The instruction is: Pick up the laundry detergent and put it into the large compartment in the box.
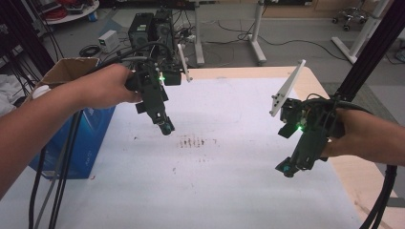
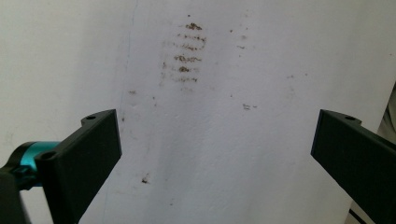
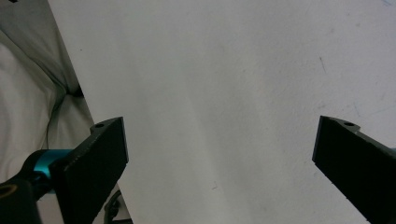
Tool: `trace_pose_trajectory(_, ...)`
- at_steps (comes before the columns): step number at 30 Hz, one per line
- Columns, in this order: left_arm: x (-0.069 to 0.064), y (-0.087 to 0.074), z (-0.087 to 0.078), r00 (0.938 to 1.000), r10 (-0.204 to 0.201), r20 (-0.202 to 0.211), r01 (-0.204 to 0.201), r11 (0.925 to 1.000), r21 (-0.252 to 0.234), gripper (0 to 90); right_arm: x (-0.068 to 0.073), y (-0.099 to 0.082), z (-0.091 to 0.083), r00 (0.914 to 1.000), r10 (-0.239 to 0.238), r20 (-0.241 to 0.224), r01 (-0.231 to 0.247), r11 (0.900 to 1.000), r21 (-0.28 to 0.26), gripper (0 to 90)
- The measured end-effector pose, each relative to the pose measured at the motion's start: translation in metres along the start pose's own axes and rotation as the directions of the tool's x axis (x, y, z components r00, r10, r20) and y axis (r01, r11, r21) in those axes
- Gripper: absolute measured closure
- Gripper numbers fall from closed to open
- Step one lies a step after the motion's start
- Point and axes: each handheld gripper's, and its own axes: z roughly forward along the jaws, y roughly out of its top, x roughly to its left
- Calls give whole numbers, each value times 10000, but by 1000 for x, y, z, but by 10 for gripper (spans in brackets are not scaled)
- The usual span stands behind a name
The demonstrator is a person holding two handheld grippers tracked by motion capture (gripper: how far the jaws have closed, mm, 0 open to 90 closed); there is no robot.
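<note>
A white sheet [image 1: 229, 191] covers nearly the whole wooden table [image 1: 353, 179], lying flat with its right edge just inside the bare wood; it is the nearest thing to both tools, so the work in hand seems to concern it. It looks thin and limp, probably light and apt to crease or slide, so a hold would best be taken at an edge or corner, pinching shallowly from the side, since the flat middle offers nothing to grip. At the left, beside the table, stands a blue carton [image 1: 88, 143] with an open cardboard flap [image 1: 71, 68]. The left gripper [image 1: 165, 128], held in the person's left hand [image 1: 102, 86], hangs above the far-left part of the sheet, pointing down toward a patch of brown smudges [image 1: 193, 141]; in the left gripper view those smudges [image 2: 187, 51] lie beyond the jaws, which stand wide apart with nothing between them. The right gripper [image 1: 286, 168], in the right hand [image 1: 360, 133], hovers over the sheet near its right edge, jaws likewise spread wide and empty above plain white.
</note>
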Motion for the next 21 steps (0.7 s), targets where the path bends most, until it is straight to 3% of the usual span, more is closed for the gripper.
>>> trace_pose_trajectory(21, -2, 2, 7, 9999, 12, 151, -13, 10000, 55, 17, 1, -5, 2, 10000, 50, -30, -50, 10000, -39, 25)
